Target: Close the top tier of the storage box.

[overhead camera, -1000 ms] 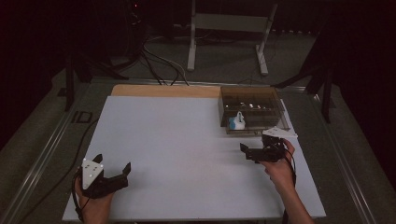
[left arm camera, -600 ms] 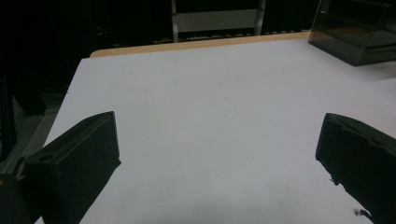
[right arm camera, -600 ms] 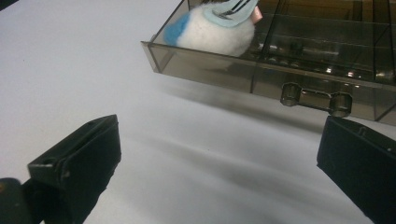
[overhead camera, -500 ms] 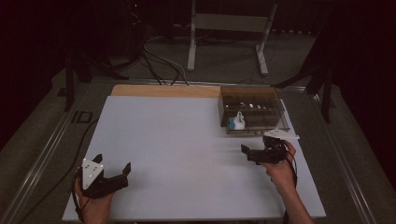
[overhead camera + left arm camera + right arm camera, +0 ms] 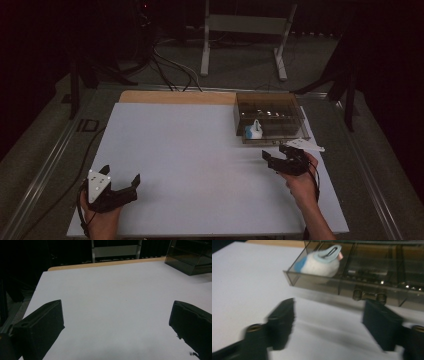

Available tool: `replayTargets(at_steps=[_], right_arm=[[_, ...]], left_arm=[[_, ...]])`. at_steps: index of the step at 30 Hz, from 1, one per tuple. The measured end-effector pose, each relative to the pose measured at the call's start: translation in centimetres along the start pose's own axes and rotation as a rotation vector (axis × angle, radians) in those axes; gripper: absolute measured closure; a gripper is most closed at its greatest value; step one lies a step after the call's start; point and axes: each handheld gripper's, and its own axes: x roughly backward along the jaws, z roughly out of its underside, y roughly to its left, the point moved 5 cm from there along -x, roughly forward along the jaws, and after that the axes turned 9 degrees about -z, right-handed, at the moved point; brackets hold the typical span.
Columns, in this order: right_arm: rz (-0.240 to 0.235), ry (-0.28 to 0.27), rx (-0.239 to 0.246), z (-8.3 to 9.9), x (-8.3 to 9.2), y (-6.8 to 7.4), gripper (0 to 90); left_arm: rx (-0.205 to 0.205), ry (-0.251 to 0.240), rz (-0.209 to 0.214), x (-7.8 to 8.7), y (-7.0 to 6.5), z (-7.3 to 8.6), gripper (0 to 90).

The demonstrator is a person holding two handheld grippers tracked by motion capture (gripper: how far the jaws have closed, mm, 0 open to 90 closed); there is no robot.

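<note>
A smoky clear drawer box (image 5: 270, 111) stands at the table's back right, its bottom drawer (image 5: 274, 136) pulled out toward me. In the drawer lies a small white and blue soft toy (image 5: 253, 131), large in the right gripper view (image 5: 322, 261). My right gripper (image 5: 275, 153) rests just in front of the drawer, pointing at its front wall (image 5: 342, 287) and two small knobs (image 5: 368, 295). Its jaws (image 5: 328, 322) have just been closing and still stand apart with nothing between them. My left gripper (image 5: 121, 174) sits at the near left, open (image 5: 117, 322) over bare white tabletop.
The white tabletop (image 5: 190, 150) stretches between the two grippers. A wooden strip (image 5: 175, 97) runs along its far edge. Cables (image 5: 170, 65) and a stand's legs (image 5: 240, 40) lie on the dark floor behind. A metal rail (image 5: 45, 165) borders the left side.
The right gripper's jaws have drawn closer together, with nothing between them. Both hands have stayed where they were, and the left gripper is as before.
</note>
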Motion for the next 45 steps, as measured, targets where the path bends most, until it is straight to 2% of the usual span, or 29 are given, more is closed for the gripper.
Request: replayTargets(at_steps=[4, 5, 6, 7, 12, 17, 24, 34, 45], right_arm=[[0.007, -0.014, 0.014, -0.1, 0.2, -0.2, 58.2], [0.007, -0.014, 0.014, -0.1, 0.2, -0.2, 58.2], [0.008, -0.016, 0.015, 0.0, 0.3, -0.2, 62.8], [0.02, -0.016, 0.021, 0.1, 0.2, -0.4, 71.9], [0.053, -0.033, 0.001, 0.2, 0.1, -1.2, 89.9], [0.089, -0.026, -0.009, 0.3, -0.1, -2.0, 90.0], [0.155, -0.051, -0.059, 0.3, 0.3, -3.8, 90.0], [0.19, -0.036, -0.062, 0.5, -0.1, -5.0, 90.0], [0.196, -0.031, -0.063, 0.6, -0.6, -5.2, 90.0]], left_arm=[[0.002, 0.0, 0.0, 0.0, 0.0, 0.0, 1.1], [0.002, 0.0, 0.0, 0.0, 0.0, 0.0, 1.1], [0.001, 0.0, 0.001, 0.0, 0.0, 0.0, 1.1], [0.001, 0.001, 0.0, 0.0, 0.0, 0.0, 1.1], [0.0, 0.002, 0.0, 0.0, 0.0, 0.0, 1.1], [0.0, 0.001, 0.0, 0.0, 0.0, 0.0, 1.1], [-0.001, 0.003, 0.004, -0.1, -0.1, 0.0, 1.1], [-0.004, 0.006, 0.003, -0.1, -0.2, 0.1, 1.1], [-0.004, 0.005, 0.005, -0.1, -0.2, 0.1, 1.1]])
